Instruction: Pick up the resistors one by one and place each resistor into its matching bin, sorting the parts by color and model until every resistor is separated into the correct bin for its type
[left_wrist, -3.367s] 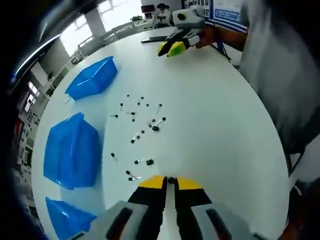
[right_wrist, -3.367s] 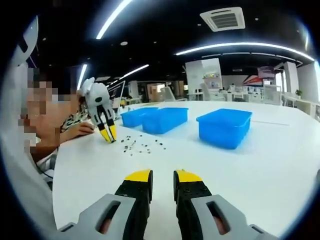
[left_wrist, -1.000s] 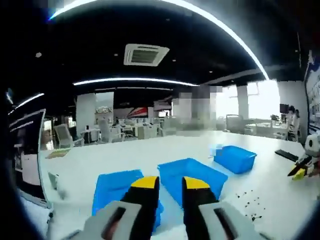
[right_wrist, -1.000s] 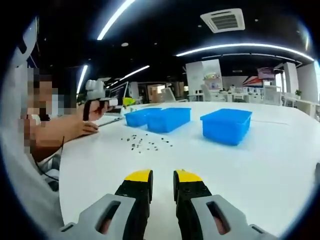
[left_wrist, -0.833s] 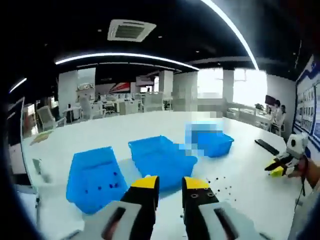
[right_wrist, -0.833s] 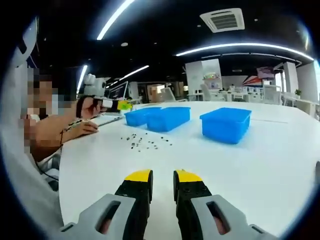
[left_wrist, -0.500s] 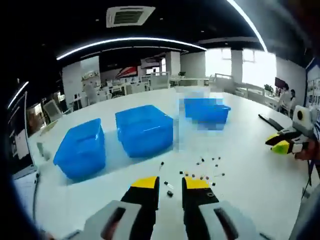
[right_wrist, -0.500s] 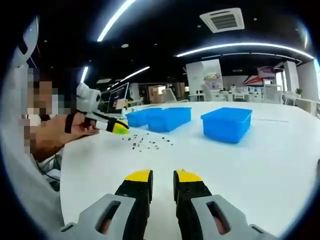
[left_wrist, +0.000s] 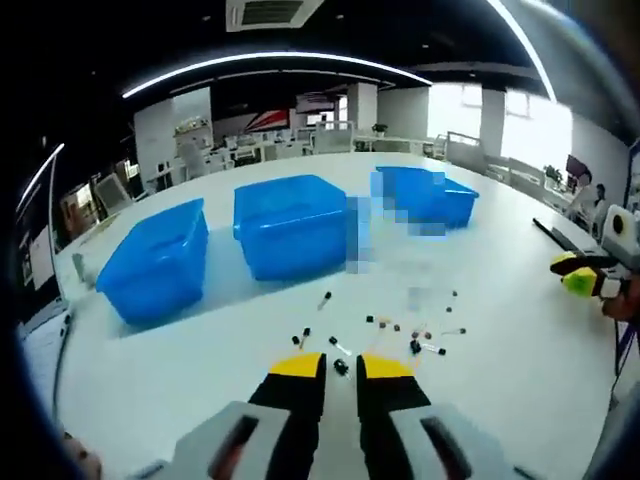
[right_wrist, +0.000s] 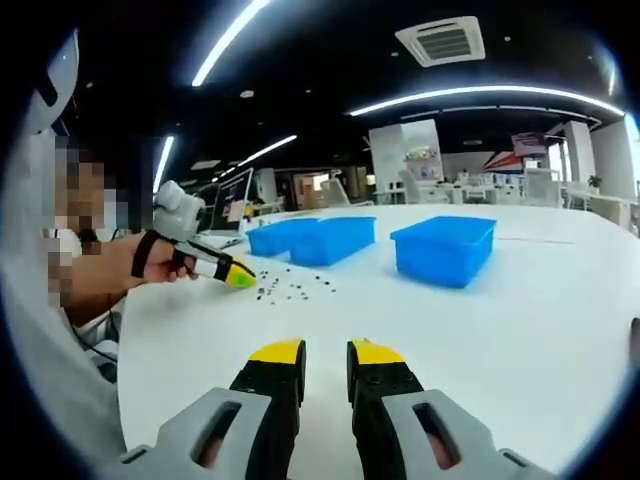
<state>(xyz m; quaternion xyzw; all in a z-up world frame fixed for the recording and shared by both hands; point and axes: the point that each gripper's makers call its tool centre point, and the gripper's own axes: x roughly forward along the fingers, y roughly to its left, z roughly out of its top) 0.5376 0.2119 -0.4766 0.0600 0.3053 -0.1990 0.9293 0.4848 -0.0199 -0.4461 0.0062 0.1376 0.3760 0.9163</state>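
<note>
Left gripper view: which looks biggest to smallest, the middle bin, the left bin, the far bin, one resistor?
1. Middle bin and left bin: too alike to rank.
2. Far bin: smaller, perhaps only because it's farther; partly blurred.
3. Resistor: tiny.

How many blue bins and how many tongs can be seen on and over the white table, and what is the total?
Blue bins: 3
Tongs: 2
Total: 5
</note>
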